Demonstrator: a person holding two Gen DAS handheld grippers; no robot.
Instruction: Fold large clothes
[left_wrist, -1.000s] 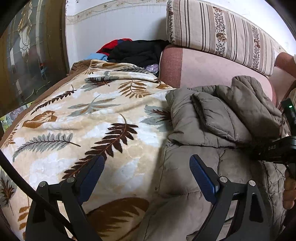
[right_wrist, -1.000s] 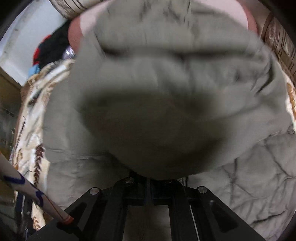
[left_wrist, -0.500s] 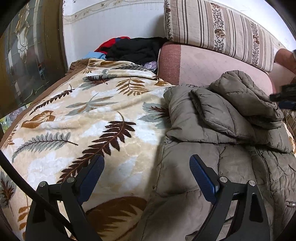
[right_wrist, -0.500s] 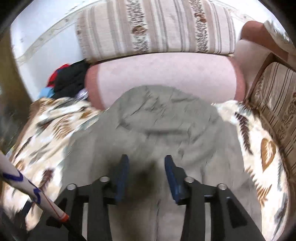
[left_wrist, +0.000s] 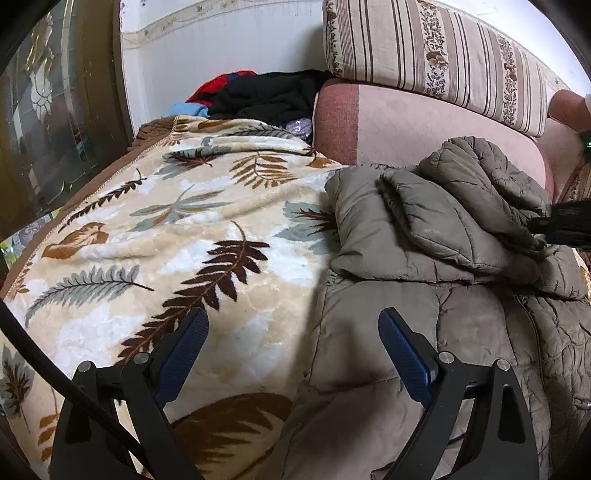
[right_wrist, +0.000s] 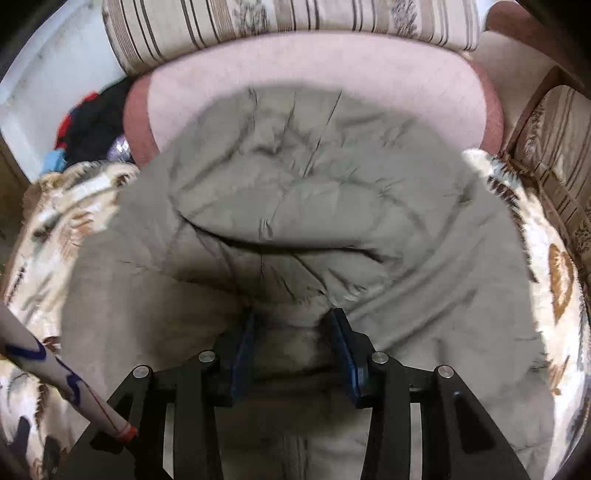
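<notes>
An olive-grey quilted jacket (left_wrist: 424, 332) lies on a leaf-patterned blanket (left_wrist: 166, 240), its hood and upper part (left_wrist: 461, 206) folded down over the body. My left gripper (left_wrist: 291, 343) is open and empty, hovering over the jacket's left edge. My right gripper (right_wrist: 291, 325) is open, its blue pads astride the jacket's fur-trimmed collar edge (right_wrist: 295, 321), with the hood (right_wrist: 314, 177) lying ahead of it. The right gripper shows as a dark shape at the right of the left wrist view (left_wrist: 569, 225).
A pink sofa cushion (left_wrist: 424, 125) and striped backrest (left_wrist: 443, 55) stand behind the jacket. A pile of black, red and blue clothes (left_wrist: 266, 96) lies at the back left. A glass door (left_wrist: 40, 110) is at left. A striped armrest (right_wrist: 554, 147) is at right.
My right gripper let go of the hood, which dropped onto the jacket, then opened wider and came down at the collar. The left gripper has stayed still.
</notes>
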